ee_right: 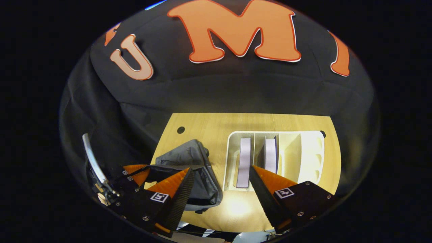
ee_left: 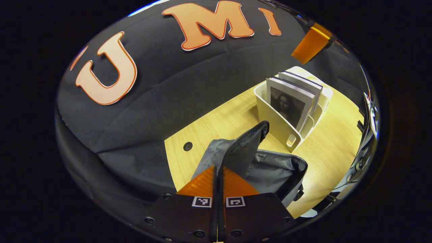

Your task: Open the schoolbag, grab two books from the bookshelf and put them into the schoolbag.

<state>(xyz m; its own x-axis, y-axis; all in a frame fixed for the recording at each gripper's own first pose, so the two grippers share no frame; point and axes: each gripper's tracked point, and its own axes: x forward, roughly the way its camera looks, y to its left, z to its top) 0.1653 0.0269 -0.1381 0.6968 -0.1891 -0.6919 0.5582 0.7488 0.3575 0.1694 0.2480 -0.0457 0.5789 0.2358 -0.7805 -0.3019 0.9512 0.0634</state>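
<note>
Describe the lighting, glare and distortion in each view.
Left gripper view: fisheye bends the table edge; the books are sharp and evenly lit. Right gripper view: a bright glare patch on the table before the bookshelf; the schoolbag stays dim.

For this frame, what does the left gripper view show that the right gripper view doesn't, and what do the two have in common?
Left gripper view: the left gripper shut on the schoolbag's raised flap, and the front book's cover seen face-on. Right gripper view: the right gripper open, looking down on the top edges of two books standing in separate slots of the bookshelf. Shared: the schoolbag, the bookshelf and the wooden table.
</note>
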